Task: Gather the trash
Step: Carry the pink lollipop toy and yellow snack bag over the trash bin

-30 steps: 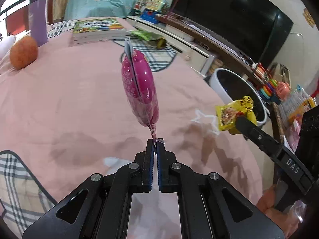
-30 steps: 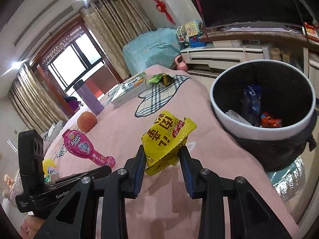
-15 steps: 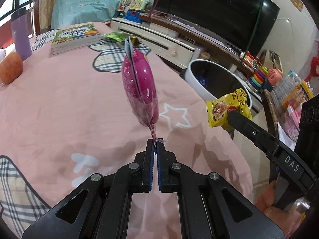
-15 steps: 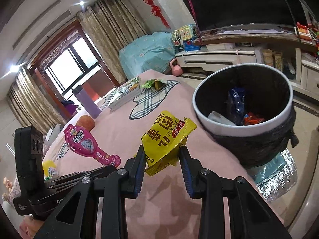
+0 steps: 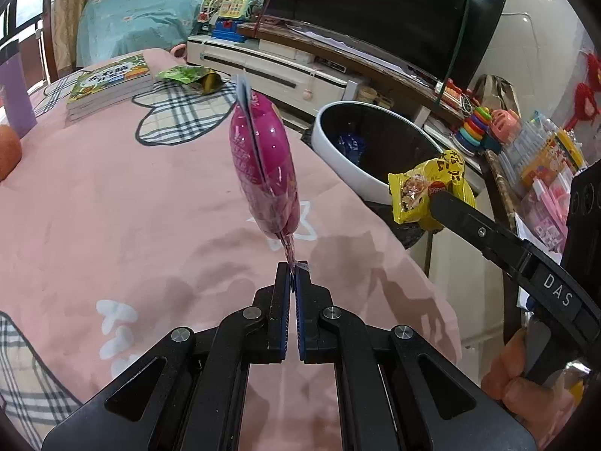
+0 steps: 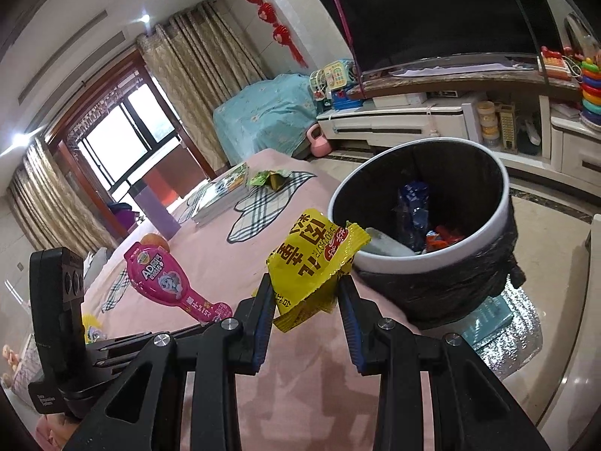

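Note:
My left gripper [image 5: 292, 267] is shut on the thin tail of a pink plastic package [image 5: 263, 167], held edge-on above the pink bedspread [image 5: 112, 203]. The same pink package [image 6: 165, 280] shows flat in the right wrist view, beside the left gripper [image 6: 210, 323]. My right gripper [image 6: 306, 289] is shut on a yellow snack wrapper [image 6: 315, 259], just short of the white-rimmed trash bin [image 6: 484, 255] lined with a black bag. From the left wrist view the yellow wrapper [image 5: 428, 188] hangs in front of the bin [image 5: 360, 180], pinched by the right gripper [image 5: 435, 203]. Blue and red wrappers lie inside the bin.
A stack of books [image 5: 109, 84] and a green snack bag [image 5: 188, 75] lie at the bed's far end, an orange fruit [image 5: 7, 150] and a purple box [image 5: 13, 94] at the left. A TV cabinet [image 6: 432, 116] with toys stands behind the bin. A hand [image 5: 526, 387] grips the right tool.
Both grippers have carried their wrappers across the bed toward the bin, which now looks larger and nearer. Neither grip has changed.

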`<state>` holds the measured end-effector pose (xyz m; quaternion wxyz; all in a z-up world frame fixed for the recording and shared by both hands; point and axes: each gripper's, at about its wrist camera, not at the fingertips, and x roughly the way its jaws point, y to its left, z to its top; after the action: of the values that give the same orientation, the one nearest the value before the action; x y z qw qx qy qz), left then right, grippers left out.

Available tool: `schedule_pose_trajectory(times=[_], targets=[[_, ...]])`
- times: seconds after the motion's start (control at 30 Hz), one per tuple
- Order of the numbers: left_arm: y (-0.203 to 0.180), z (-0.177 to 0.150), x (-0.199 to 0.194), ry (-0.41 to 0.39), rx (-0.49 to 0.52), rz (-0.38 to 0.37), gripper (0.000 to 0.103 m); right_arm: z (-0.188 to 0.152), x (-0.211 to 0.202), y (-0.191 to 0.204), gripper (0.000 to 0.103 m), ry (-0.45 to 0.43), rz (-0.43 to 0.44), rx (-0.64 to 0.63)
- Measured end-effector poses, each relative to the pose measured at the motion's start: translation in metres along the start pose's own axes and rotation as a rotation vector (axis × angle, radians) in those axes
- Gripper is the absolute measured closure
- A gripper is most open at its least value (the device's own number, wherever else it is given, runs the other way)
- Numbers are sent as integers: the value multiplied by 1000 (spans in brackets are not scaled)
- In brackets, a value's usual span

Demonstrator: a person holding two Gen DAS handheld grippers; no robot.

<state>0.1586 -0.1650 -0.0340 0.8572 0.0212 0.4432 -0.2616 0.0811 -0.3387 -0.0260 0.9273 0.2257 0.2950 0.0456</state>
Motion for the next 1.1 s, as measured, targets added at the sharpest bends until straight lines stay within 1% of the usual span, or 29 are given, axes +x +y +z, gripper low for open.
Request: schedule_pose_trajectory(times=[0.2, 0.5, 0.77, 1.1], targets=[[-11, 5, 5, 5, 27, -7, 100, 3, -5, -5, 69, -13, -12, 9], [-24, 14, 13, 14, 56, -25, 100, 14, -14, -24, 69, -39, -48, 29], [-39, 33, 19, 10, 80, -44, 100, 26, -16, -37, 69, -49, -76, 32], [-62, 54, 28, 0, 132, -51, 100, 41, -15, -47, 69, -61, -95, 22]])
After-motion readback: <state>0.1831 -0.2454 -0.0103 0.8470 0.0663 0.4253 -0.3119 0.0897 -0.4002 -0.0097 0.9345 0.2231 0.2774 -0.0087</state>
